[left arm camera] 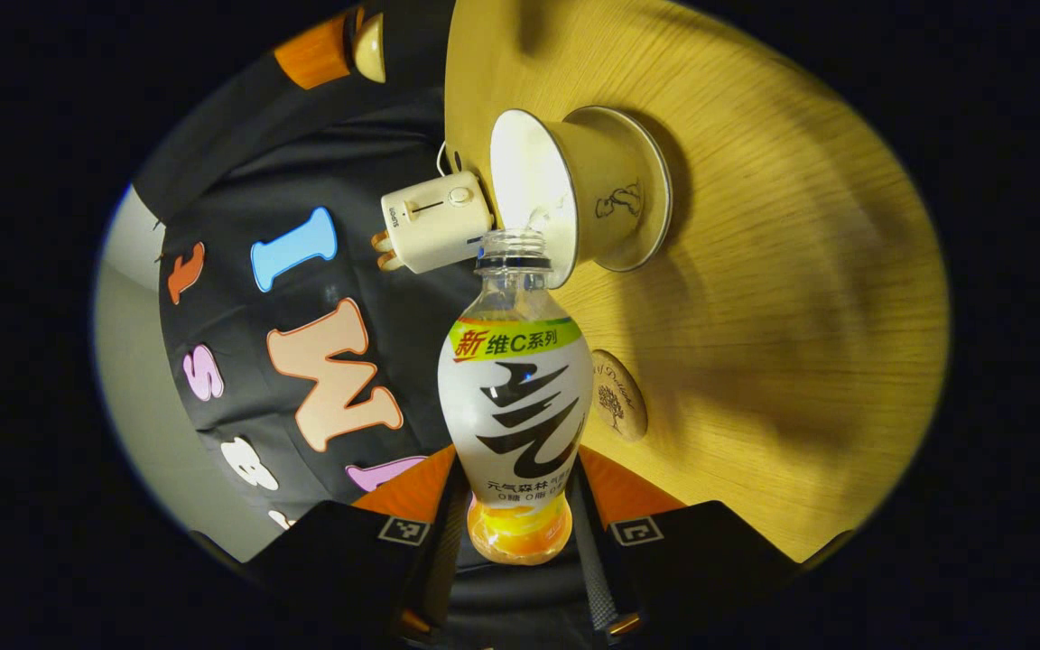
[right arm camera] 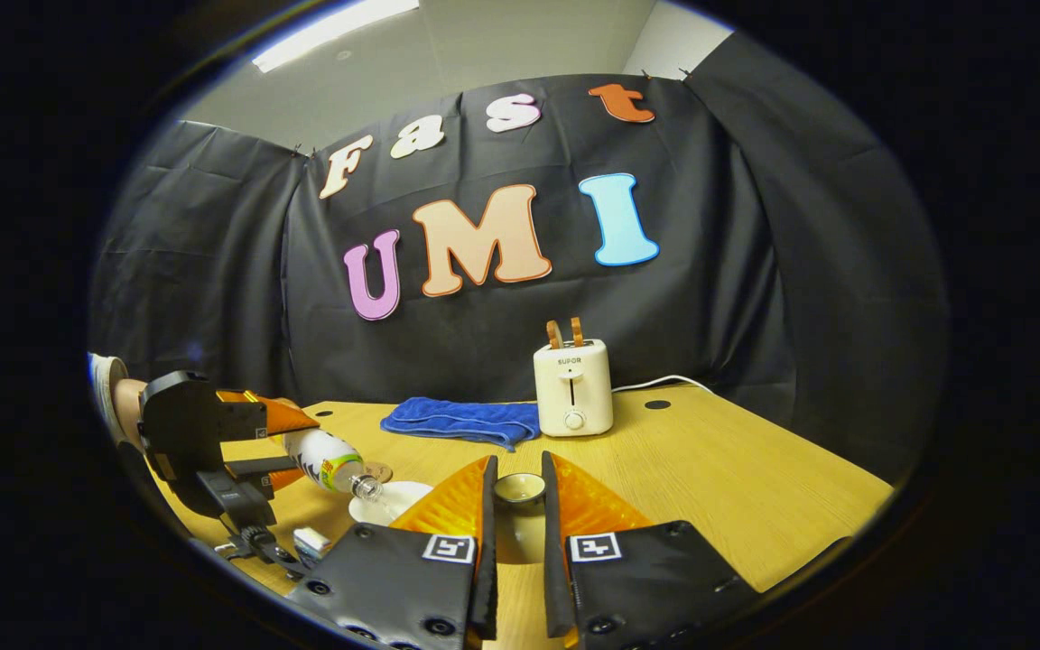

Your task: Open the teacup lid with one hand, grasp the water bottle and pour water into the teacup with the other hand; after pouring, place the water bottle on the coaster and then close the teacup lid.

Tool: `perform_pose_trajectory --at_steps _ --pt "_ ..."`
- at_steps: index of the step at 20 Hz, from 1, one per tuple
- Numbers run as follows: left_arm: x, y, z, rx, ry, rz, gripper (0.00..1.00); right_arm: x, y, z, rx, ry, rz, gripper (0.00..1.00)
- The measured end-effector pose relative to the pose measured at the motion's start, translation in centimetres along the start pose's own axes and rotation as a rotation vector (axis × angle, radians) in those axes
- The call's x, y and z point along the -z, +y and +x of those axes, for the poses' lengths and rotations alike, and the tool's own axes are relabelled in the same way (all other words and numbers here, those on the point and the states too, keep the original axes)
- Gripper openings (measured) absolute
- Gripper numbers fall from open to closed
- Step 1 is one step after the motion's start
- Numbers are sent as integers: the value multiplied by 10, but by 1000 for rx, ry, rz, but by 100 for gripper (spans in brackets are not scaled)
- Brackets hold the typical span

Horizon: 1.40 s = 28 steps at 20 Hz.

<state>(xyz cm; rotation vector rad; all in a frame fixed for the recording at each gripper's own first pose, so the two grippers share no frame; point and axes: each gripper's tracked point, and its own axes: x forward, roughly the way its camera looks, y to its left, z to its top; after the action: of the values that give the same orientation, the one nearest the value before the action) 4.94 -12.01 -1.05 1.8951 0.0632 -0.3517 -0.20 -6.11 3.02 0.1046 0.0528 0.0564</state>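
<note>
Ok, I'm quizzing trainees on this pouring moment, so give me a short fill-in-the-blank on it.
1. The left hand-held gripper is shut on the ____.
2. The bottle's open neck is tipped toward the ____.
3. The right hand-held gripper holds the teacup ____ between its fingers.
4. Behind the blue towel stands a white ____.

Missing words: water bottle; teacup; lid; toaster.

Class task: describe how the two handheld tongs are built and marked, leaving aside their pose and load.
The right tongs have black blocks with square black-and-white tags and screw holes. The left tongs carry matching tags; from across the table their body is black and boxy. A light cuff shows behind.
</note>
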Motion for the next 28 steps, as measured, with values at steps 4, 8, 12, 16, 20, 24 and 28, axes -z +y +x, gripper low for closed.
perform_pose_trajectory --at_steps 4,8,12,16,20,24,28 --pt "0 6 -2 -9 3 59 57 -4 -2 0 3 -6 8 24" --pt "2 13 -3 -8 20 114 58 -6 -1 -2 -2 -10 11 24" --pt "4 26 -5 -17 24 161 58 -8 0 -3 -4 -15 15 24" --pt "7 34 -8 -24 35 201 58 -11 1 -5 -9 -20 17 24" --pt "8 45 -9 -24 44 249 58 -15 -3 -6 -7 -30 24 24" --pt "10 60 -12 -38 43 280 58 -18 -4 -8 -12 -32 43 22" --pt "9 69 -16 -44 45 311 58 -17 -2 -8 -19 -30 41 24"
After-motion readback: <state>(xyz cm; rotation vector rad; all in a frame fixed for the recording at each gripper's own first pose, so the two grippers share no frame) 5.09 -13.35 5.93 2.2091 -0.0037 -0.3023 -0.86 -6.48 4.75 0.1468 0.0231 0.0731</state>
